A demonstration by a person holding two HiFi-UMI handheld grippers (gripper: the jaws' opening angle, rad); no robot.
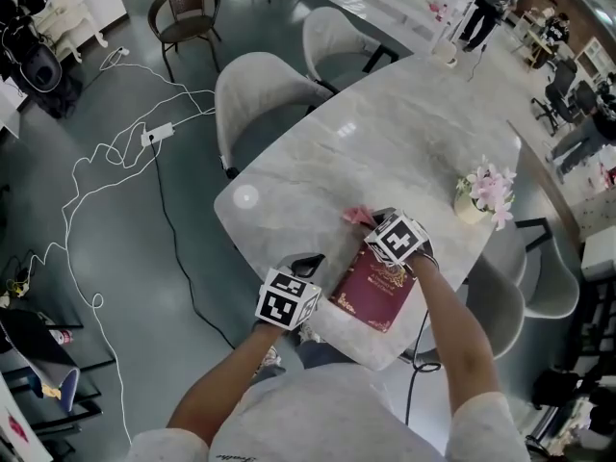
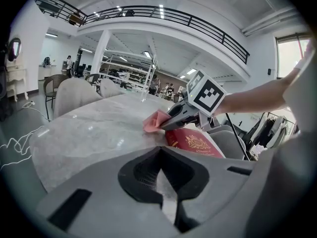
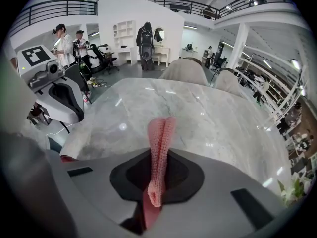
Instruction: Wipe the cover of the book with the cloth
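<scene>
Book lay unheld at the table edge; wiping pressure could slide it off. Right tongs clamped the cloth; left tongs sat together, empty.

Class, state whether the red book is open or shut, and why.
Shut: the book lies flat, red cover with gold crest facing up, no pages spread.

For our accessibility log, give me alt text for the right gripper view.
A pink cloth is pinched between the shut jaws of the right gripper, with a pale marble table beyond. The left gripper shows at far left, and people stand in the hall behind.
</scene>
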